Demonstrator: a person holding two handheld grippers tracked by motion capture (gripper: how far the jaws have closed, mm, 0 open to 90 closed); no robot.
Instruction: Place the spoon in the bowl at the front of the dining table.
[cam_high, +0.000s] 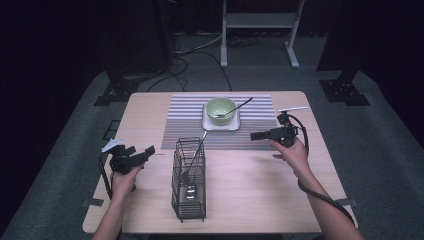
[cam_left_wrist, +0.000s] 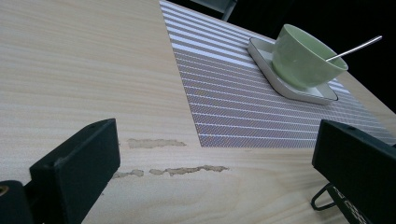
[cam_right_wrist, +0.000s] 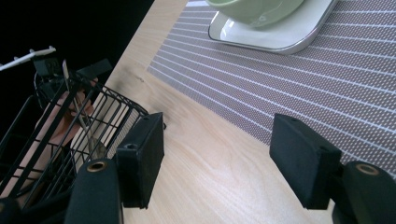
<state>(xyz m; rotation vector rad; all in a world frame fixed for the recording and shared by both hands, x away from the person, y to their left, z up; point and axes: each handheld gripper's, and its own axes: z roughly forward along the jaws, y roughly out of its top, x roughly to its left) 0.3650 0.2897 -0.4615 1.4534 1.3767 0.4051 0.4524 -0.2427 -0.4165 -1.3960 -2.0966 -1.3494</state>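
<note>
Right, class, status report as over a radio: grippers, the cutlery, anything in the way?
Left gripper open, empty. Right gripper open, empty. Spoon in wire basket; second spoon in green bowl. Nothing in the way.

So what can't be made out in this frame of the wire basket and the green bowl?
- Black wire cutlery basket: high view, utensil heads too small to identify.
- Pale green ceramic bowl: right gripper view, cut off by the top edge.
- Bowl's inside, left gripper view: hidden by its wall; thin metal handle's end unseen.
</note>
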